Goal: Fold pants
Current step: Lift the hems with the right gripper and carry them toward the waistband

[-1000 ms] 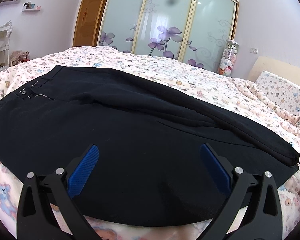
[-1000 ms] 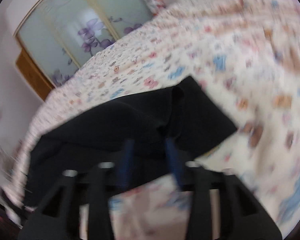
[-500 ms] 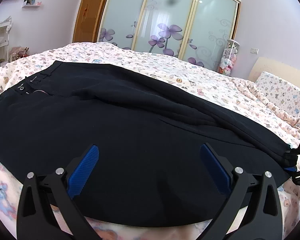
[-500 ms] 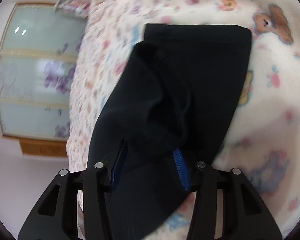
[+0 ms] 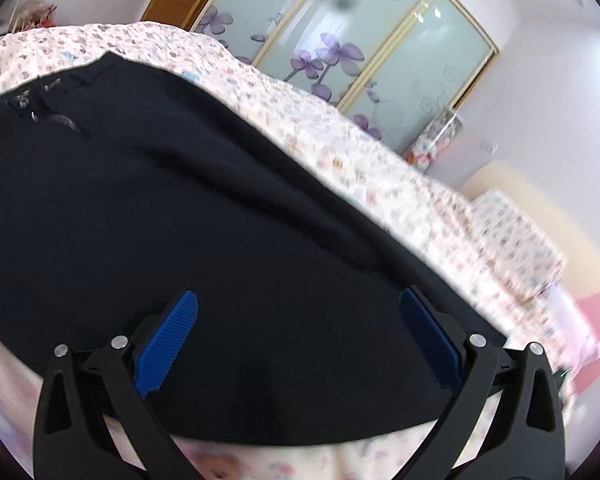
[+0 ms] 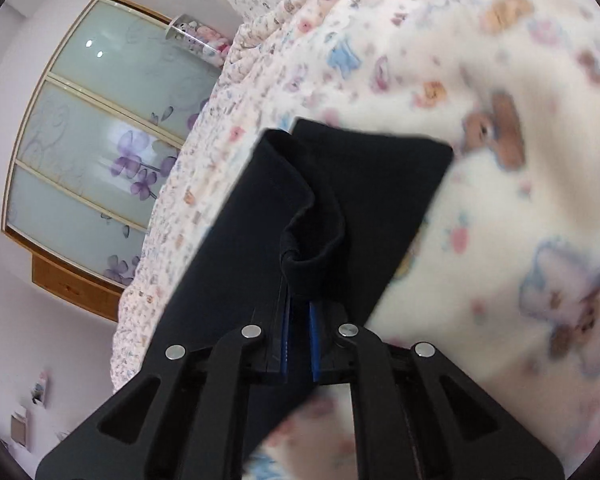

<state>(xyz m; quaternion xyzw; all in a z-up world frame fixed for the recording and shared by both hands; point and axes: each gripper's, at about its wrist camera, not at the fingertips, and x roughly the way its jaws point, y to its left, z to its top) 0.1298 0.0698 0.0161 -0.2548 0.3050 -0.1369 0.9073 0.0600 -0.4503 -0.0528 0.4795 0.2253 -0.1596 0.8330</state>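
Black pants (image 5: 180,216) lie flat on a bed with a bear-print cover, folded lengthwise, waistband and zipper at the upper left. My left gripper (image 5: 298,328) is open, its blue pads spread wide just above the near edge of the pants at mid-leg. In the right wrist view the leg hems (image 6: 364,184) lie on the cover. My right gripper (image 6: 299,308) is shut on a bunched fold of the upper leg's hem, lifting it slightly off the lower leg.
The bear-print bed cover (image 6: 500,200) spreads all around the pants. A wardrobe with frosted floral sliding doors (image 5: 360,48) stands beyond the bed. A pillow (image 5: 516,240) and headboard are at the right.
My right gripper has closed on the hem fold it was straddling. My left gripper has tilted and dipped closer to the pants, still open.
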